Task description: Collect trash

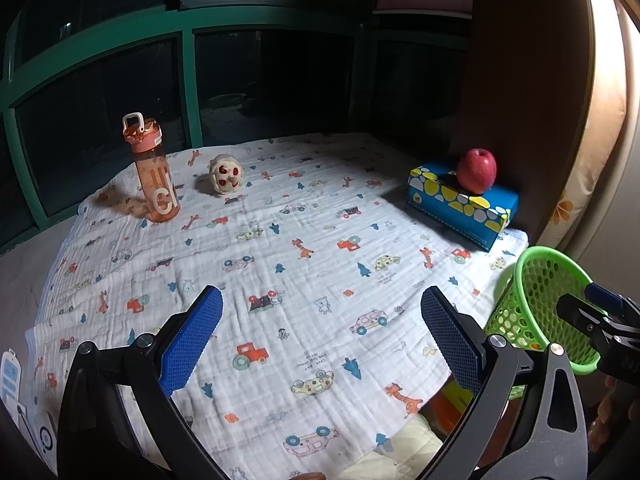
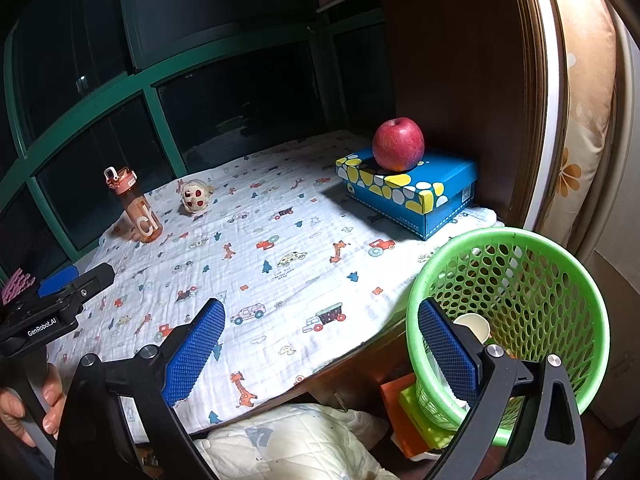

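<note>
Left tongs (image 1: 322, 336) gape empty above the printed cloth (image 1: 280, 248); an apple (image 1: 476, 171) sits on the blue box (image 1: 460, 204), green basket (image 1: 540, 308) beside.

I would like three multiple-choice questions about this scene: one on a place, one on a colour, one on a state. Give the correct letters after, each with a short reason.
1. Where is the apple?
A. inside the basket
B. on top of the blue box
C. beside the bottle

2. What colour is the basket?
A. green
B. red
C. white

3. How do the two grippers stand?
A. both shut on trash
B. left shut, right open
C. both open and empty

Answers:
1. B, the apple rests on the blue box, far from the bottle.
2. A, its mesh wall and rim are bright green.
3. C, the left gripper and the right gripper each show their pads wide apart with nothing between.
</note>
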Demonstrator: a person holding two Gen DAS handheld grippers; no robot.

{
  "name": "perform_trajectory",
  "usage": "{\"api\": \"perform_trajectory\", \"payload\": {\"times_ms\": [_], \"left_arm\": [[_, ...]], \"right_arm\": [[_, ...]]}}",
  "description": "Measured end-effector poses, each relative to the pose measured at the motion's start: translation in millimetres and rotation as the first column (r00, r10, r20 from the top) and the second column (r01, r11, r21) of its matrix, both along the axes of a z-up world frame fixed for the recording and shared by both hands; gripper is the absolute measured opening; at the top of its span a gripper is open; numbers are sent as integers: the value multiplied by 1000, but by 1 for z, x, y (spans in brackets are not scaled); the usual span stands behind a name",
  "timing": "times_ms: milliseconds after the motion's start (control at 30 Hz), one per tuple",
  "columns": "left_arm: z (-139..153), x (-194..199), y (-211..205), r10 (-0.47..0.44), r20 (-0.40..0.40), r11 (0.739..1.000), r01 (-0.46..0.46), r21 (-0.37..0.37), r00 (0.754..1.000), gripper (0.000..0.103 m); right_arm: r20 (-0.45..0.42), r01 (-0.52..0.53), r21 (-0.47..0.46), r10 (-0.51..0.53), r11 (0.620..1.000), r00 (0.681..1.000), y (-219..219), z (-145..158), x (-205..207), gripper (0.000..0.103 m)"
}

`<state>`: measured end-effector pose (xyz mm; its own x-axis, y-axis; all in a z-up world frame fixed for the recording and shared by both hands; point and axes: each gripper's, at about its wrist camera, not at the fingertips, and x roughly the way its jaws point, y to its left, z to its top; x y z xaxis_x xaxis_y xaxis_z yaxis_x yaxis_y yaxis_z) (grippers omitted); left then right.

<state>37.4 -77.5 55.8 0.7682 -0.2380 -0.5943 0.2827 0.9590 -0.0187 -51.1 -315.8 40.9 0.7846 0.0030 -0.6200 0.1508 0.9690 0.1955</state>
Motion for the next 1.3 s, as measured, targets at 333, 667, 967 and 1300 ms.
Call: {"api": "perform_trajectory", "payload": {"times_ms": [333, 667, 967, 1300], "left_arm": [[0, 1, 2, -4, 0, 1000, 4, -2, 1000, 98], [0, 1, 2, -3, -1, 1000, 3, -3, 1000, 98], [-1, 0, 2, 1, -3, 1000, -1, -3, 1000, 98], [-1, 0, 2, 3, -4, 1000, -3, -5, 1000, 98]], "right_arm": [[2, 1, 0, -1, 1000, 1000, -1, 0, 0, 94], [2, -4, -1, 4, 1000, 1000, 1, 0, 1, 94], [3, -1, 0, 1, 1000, 1000, 3, 0, 1, 94], [0, -5, 0, 5, 1000, 1000, 7, 0, 1, 94]]}}
